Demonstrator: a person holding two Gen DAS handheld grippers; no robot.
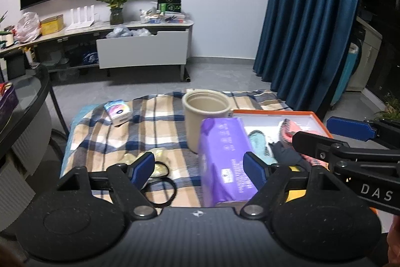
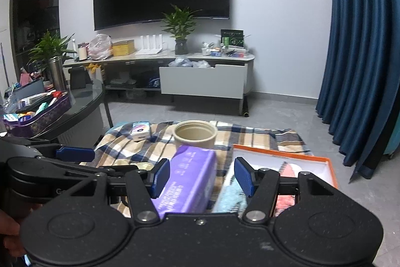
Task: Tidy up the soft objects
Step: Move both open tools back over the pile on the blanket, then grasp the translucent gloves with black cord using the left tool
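A purple soft pack of tissues (image 1: 226, 162) lies on a plaid blanket (image 1: 105, 131), beside an orange-rimmed box (image 1: 262, 113). In the box lie a pink cloth (image 1: 297, 129), a light blue sock (image 1: 258, 144) and a dark cloth (image 1: 285, 154). My left gripper (image 1: 198, 168) is open, the pack between its fingers, nearer the right one. My right gripper (image 2: 201, 178) is open over the pack (image 2: 190, 182) and the box edge (image 2: 330, 167). A small tissue packet (image 1: 117, 111) lies at the blanket's far left. Black hair ties (image 1: 160, 189) and a yellowish item (image 1: 157, 162) lie near the left finger.
A beige round bin (image 1: 206, 114) stands open behind the pack. A glass table (image 2: 82, 101) with a purple tin of items (image 2: 37, 114) is at the left. A TV stand (image 2: 160, 59) with an open drawer is at the back. Blue curtains (image 2: 360, 41) hang at right.
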